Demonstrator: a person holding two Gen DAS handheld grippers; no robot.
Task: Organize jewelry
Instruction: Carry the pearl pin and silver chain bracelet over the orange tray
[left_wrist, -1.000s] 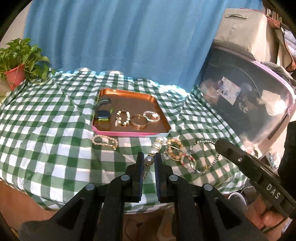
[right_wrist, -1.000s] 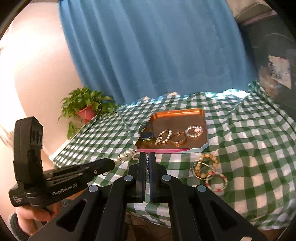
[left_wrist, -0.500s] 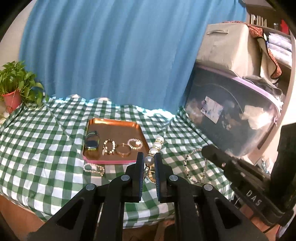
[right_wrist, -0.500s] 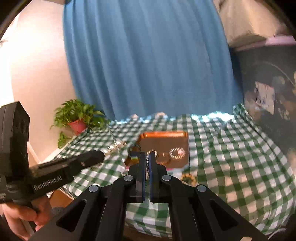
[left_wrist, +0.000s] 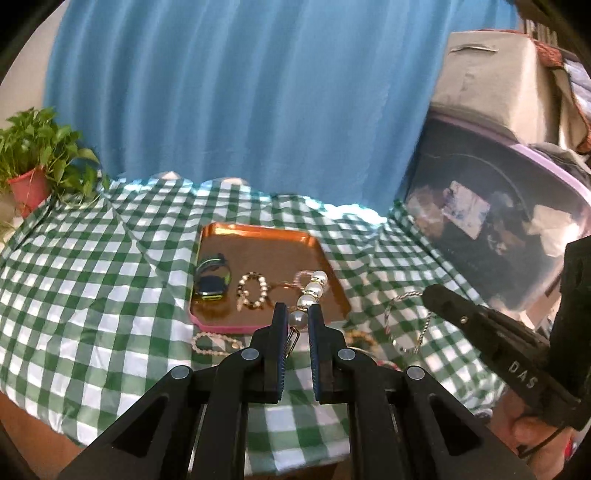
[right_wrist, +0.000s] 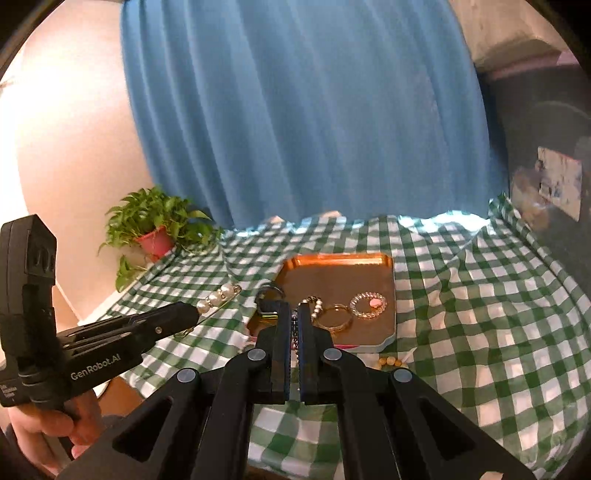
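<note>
Left hand-held gripper (left_wrist: 298, 318) clamped on white pearl-and-gold pin (left_wrist: 309, 295), long axis pointing far toward copper rectangular tray (left_wrist: 258, 236) just beyond; right hand-held gripper (right_wrist: 294, 321) closed on thin dark beaded chain (right_wrist: 294, 332)

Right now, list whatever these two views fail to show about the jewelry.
- Beaded bracelets, right wrist view: mostly hidden behind the right gripper.
- Chain in that gripper: too thin to identify.
- Pearl piece, left wrist view: its lower end hidden between the left gripper fingers.

Glossy copper-toned metal tray (left_wrist: 258, 236), matt checked cloth tablecloth (left_wrist: 92, 280), lustrous pearl pin (left_wrist: 312, 291)
</note>
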